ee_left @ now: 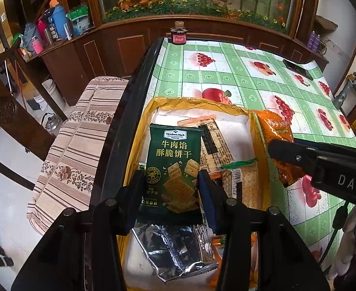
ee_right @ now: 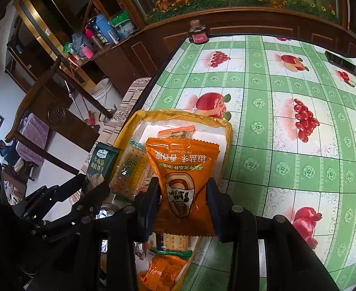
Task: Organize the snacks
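The left gripper (ee_left: 172, 189) tips down toward the yellow-rimmed white tray (ee_left: 139, 143) at the near left edge of the bench (ee_left: 250, 77), which wears a green checked cloth with red fruit pictures. Its jaws are closed on the sides of a dark green cracker packet (ee_left: 172, 167). The packet stands up tall between them. Its long side runs from near to far, and its top edge points to the far end of the bench. The printed front faces the camera, right way up.

The right gripper (ee_right: 182, 202) tips down too, just to the right of the left one. Its jaws squeeze a shiny orange snack bag (ee_right: 181, 169). The bag's long side also runs near to far. Its writing looks upside down in the right wrist view. The bag hangs over the right side of the tray.

Under both packets, more snacks lie in the tray: a clear pack of square crackers with a green band (ee_left: 244, 181), silver foil packets (ee_left: 178, 249) at the near end, and a small orange packet (ee_right: 163, 269).

A small dark jar with a red label (ee_left: 178, 32) stands at the far left corner of the bench. A black phone (ee_left: 297, 69) lies flat at the far right.
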